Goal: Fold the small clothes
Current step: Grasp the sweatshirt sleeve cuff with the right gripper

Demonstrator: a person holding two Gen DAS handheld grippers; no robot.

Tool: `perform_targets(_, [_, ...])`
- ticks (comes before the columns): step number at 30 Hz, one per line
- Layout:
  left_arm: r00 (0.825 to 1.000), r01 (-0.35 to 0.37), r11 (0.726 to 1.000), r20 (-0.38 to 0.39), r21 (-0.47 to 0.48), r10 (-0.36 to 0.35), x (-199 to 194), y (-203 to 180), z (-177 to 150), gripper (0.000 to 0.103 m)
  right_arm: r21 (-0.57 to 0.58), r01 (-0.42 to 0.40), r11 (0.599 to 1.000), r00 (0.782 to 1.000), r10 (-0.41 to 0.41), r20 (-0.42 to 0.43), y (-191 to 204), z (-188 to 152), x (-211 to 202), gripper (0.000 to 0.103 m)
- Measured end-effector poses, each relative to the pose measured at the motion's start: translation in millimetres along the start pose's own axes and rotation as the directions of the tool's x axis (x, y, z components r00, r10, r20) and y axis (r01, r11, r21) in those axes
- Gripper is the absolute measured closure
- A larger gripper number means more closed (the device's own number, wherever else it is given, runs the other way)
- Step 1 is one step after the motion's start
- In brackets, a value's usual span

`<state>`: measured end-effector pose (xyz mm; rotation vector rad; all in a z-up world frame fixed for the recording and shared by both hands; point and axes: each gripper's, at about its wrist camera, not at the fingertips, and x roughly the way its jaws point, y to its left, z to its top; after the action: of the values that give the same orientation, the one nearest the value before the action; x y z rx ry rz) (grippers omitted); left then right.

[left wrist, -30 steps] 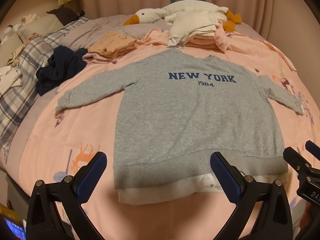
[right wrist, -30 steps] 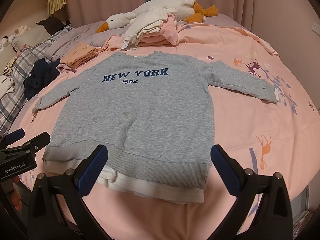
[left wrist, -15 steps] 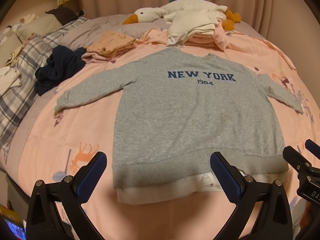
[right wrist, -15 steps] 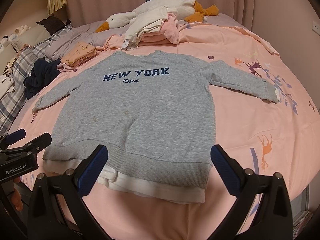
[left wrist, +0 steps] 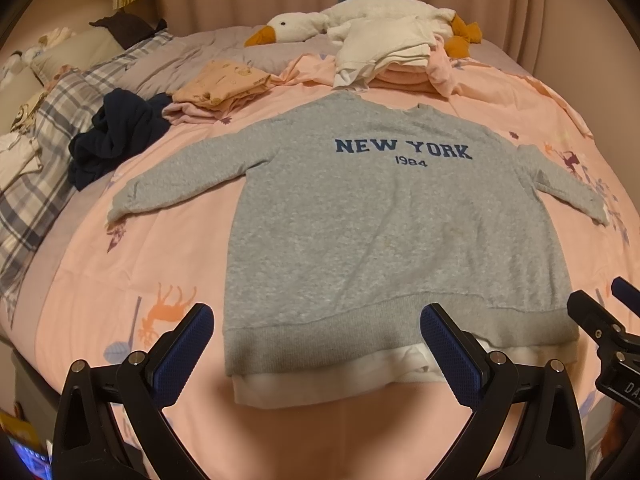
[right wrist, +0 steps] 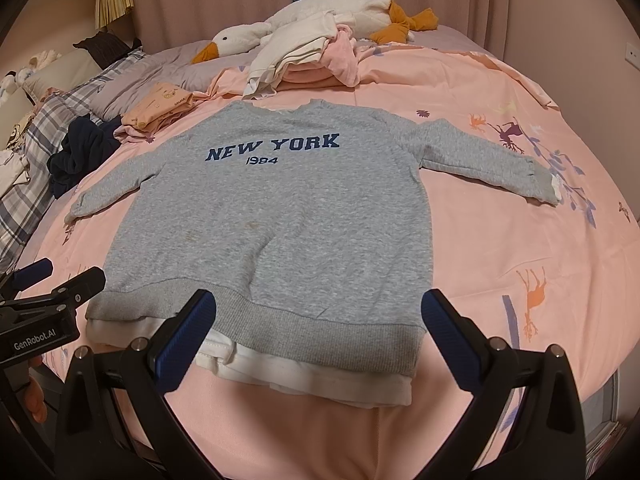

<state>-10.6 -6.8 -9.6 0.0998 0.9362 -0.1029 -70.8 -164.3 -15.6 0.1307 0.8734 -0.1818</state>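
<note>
Left wrist view: the sweatshirt [left wrist: 384,236] lies flat and face up on the bed [left wrist: 120,280], sleeves out, hem nearest, probably laid so that folding can start. The left tool [left wrist: 316,344] hangs spread and empty above the hem, touching nothing.

Right wrist view: the right tool [right wrist: 320,332] is spread too, over the hem's right part. Folded clothes [right wrist: 160,108] sit beyond the collar, out of the way.

Grey knit "NEW YORK" sweatshirt [left wrist: 384,232] lies flat, ctr of pink printed bedspread [left wrist: 120,280]. Behind it: folded cream/pink clothes stack [left wrist: 396,60]; white plush goose [left wrist: 296,26] further back. Crumpled navy garment [left wrist: 116,136] to left.
</note>
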Motion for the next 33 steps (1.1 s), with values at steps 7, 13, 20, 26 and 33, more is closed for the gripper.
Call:
perform_targets(7, [1.0, 0.008, 1.0, -0.005, -0.003, -0.008, 3.4, -0.5, -0.4, 0.001, 0.016, -0.005, 1.0, 1.0, 0.005, 0.004, -1.9, -1.1, 2.4, 0.0])
perform_targets(13, [0.998, 0.061, 0.996, -0.017, -0.058, -0.062, 18.0, 6.5, 11.4, 0.001, 0.147, -0.137, 0.98, 0.991, 0.136, 0.013, -31.8, -2.1, 16.8, 0.0])
perform_targets(20, [0.957, 0.268, 0.942, -0.059, -0.202, -0.284, 50.0, 15.3, 30.5, 0.001, 0.426, -0.177, 0.887, 0.984, 0.161, 0.073, -119.4, -5.4, 37.8, 0.0])
perform_targets(26, [0.904, 0.395, 0.866, -0.036, -0.308, -0.425, 71.3, 14.6, 39.9, 0.001, 0.595, -0.096, 0.798, 0.995, 0.057, 0.084, -201.3, -9.9, 56.2, 0.001])
perform_targets(33, [0.884, 0.401, 0.816, -0.058, -0.416, -0.464, 98.0, 15.5, 45.6, 0.001, 0.754, -0.19, 0.629, 0.981, 0.085, 0.176, -275.1, 7.8, 90.6, 0.012])
